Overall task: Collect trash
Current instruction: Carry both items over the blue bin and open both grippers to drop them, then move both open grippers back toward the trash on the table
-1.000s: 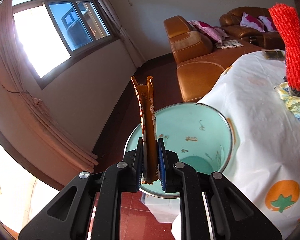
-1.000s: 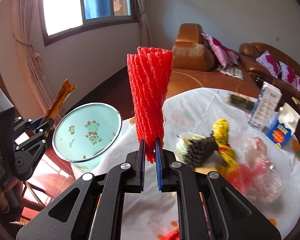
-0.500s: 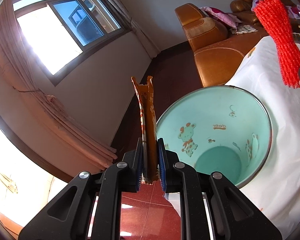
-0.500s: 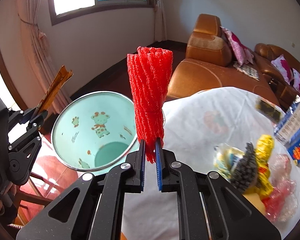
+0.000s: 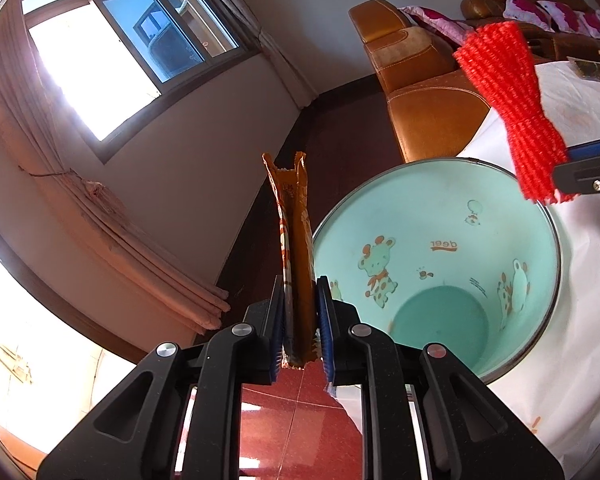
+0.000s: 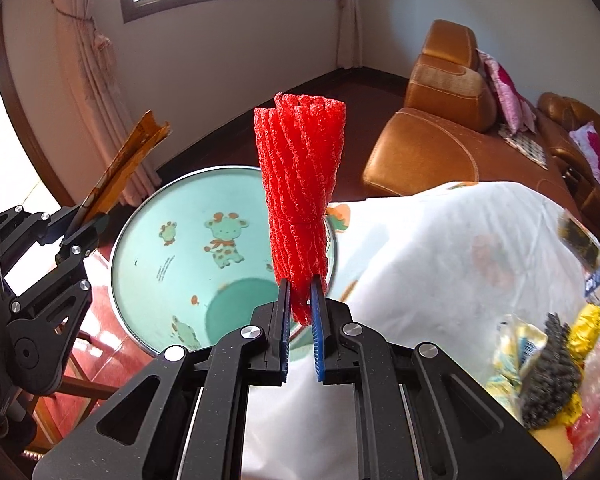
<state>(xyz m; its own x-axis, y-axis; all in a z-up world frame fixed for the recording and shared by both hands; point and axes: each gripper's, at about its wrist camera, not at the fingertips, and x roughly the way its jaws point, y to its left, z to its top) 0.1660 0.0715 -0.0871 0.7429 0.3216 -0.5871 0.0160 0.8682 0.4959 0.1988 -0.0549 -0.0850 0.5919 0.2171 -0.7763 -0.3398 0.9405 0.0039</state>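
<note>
Seen along the left wrist view, the left gripper (image 5: 300, 320) is clamped on the lower end of an orange wrapper (image 5: 294, 236), which stands up stiffly between the blue pads. It sits just left of the mint-green bin (image 5: 436, 268), beside the rim and not over the mouth, so letting go now would likely drop the wrapper on the red floor. The bin looks empty, which suggests collecting has barely begun. At the upper right, the red foam net (image 5: 512, 108) hangs over the bin's far rim.

From the right wrist view, the right gripper (image 6: 300, 300) is pinched tight on the gathered base of the red foam net (image 6: 300, 184), a soft mesh that needs a firm squeeze to stay put. It hovers over the bin (image 6: 172, 248) near its table-side rim, seemingly ready for release. More trash (image 6: 548, 364) lies on the white tablecloth (image 6: 440, 260) at lower right.
</note>
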